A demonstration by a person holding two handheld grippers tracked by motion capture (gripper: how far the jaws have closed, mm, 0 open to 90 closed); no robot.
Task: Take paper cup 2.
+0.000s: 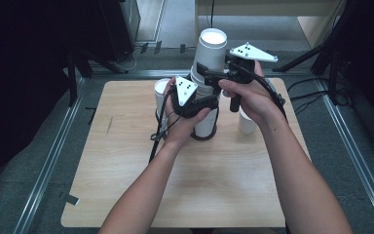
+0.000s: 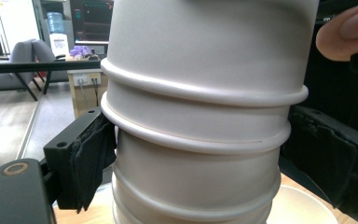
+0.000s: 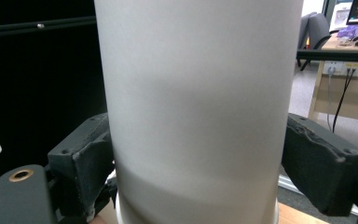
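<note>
White cup stack [image 1: 207, 78], unmarked | left gripper [image 1: 195, 105] pinching | right gripper [image 1: 213, 74] clamping top cup [image 1: 211, 48]

Loose cups [image 1: 246, 122] flanking cup stack [image 1: 207, 73]

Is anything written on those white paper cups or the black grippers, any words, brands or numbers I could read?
None readable: the stacked white paper cups are plain.
The grey three-cornered plates bear black dots, no letters.
The dark screen in the left gripper view shows marks too small and blurred to read.
</note>
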